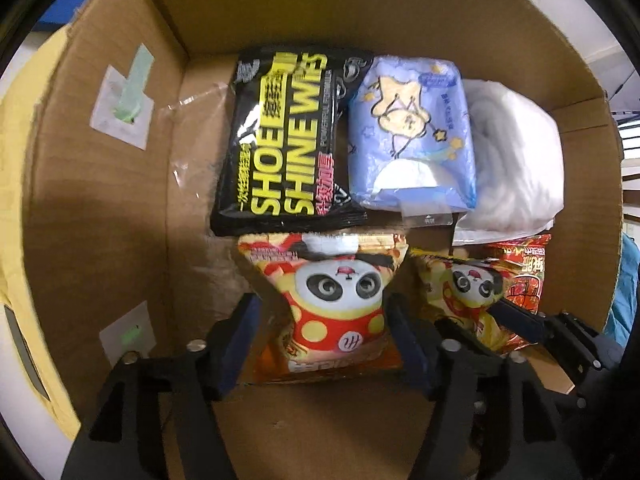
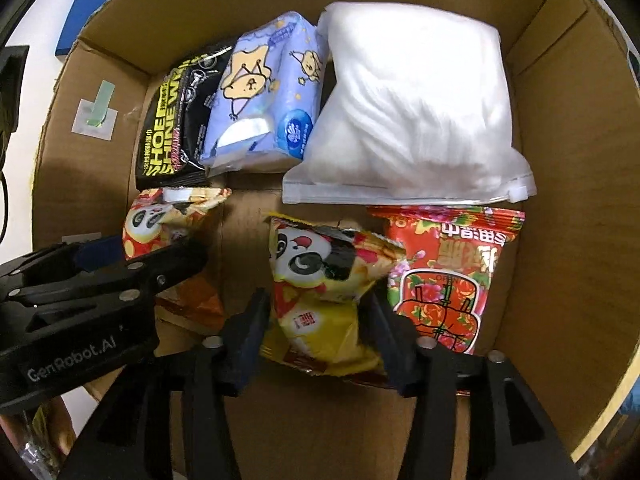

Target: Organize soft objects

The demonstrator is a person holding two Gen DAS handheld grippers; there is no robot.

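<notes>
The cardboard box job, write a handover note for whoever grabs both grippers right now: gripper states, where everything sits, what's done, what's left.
Left gripper: shut on the left panda snack bag, low in the cardboard box.
Right gripper: shut on the right panda snack bag, beside it.
Back row, placed: shoe shine wipes, blue tissue pack, white zip bag.
Front right, placed: red floral packet.
Left: release both panda bags so they lie flat in the front row, then withdraw.
</notes>
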